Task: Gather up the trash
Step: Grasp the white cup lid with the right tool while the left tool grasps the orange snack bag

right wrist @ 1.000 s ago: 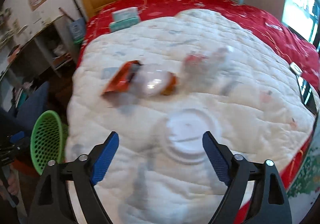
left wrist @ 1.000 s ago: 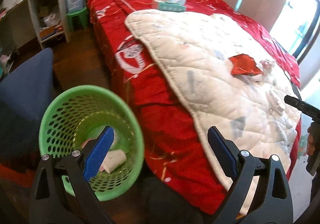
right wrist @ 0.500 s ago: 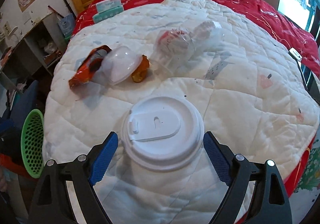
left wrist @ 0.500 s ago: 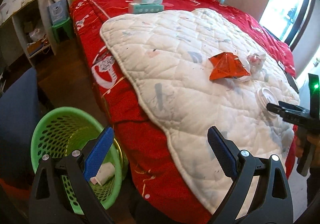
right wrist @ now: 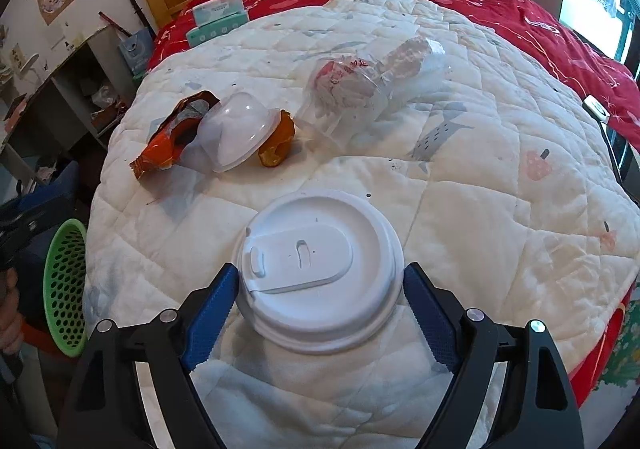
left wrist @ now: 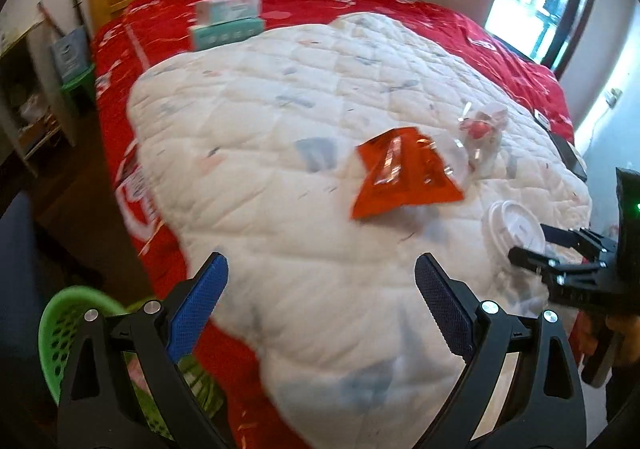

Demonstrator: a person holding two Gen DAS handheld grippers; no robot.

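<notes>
right gripper (right wrist: 320, 313) fingers spread, straddling white coffee-cup lid (right wrist: 318, 269) on quilt (right wrist: 500, 209), not yet pinching | risk: thin rim slips (soft bedding gives) | left gripper (left wrist: 320, 309) released, empty | green basket (right wrist: 66, 289) far left

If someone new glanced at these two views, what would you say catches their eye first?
The white cup lid fills the near foreground of the right wrist view, lying on the white quilt with the open right gripper straddling it. Behind it lie an orange snack wrapper and a clear plastic cup. The green basket stands on the floor off the bed's left edge, near the open left gripper.
</notes>
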